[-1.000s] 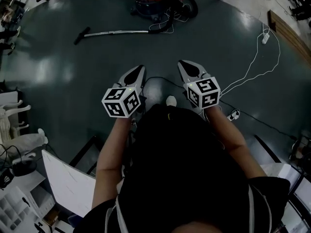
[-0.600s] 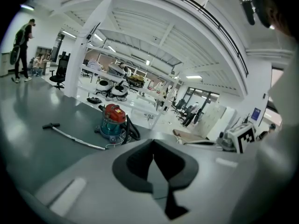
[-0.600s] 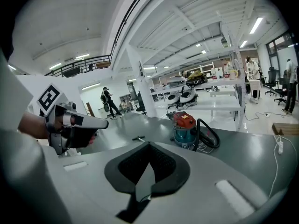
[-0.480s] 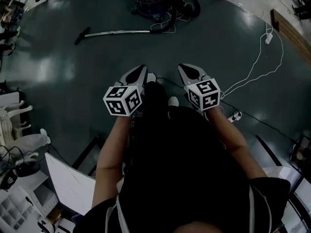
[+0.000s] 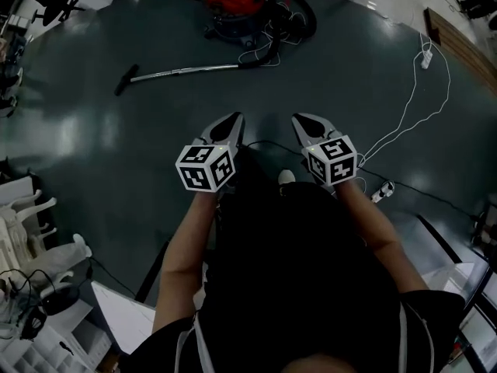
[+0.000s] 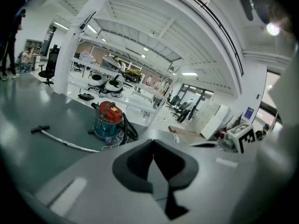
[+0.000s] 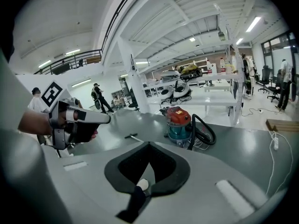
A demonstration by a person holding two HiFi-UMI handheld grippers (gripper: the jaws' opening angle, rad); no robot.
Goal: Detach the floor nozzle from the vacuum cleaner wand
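Observation:
A red and teal vacuum cleaner (image 5: 233, 6) stands on the dark floor far ahead, with a black hose (image 5: 293, 10) looping off it. Its metal wand (image 5: 186, 70) lies to the left and ends in the black floor nozzle (image 5: 126, 79). My left gripper (image 5: 235, 119) and right gripper (image 5: 301, 120) are held side by side in front of me, both shut and empty, well short of the wand. The left gripper view shows the vacuum cleaner (image 6: 106, 120), wand (image 6: 65, 143) and nozzle (image 6: 39, 129) beyond its jaws. In the right gripper view the vacuum cleaner (image 7: 180, 124) stands beyond the jaws.
A white cable runs across the floor at the right to a power strip (image 5: 425, 59). A black cable (image 5: 419, 193) crosses near my feet. White chairs (image 5: 19, 216) and desk clutter stand at the lower left. People and tables are far off in the hall.
Both grippers have moved forward toward the vacuum cleaner, still shut. The vacuum cleaner and wand now sit lower and nearer in the head view.

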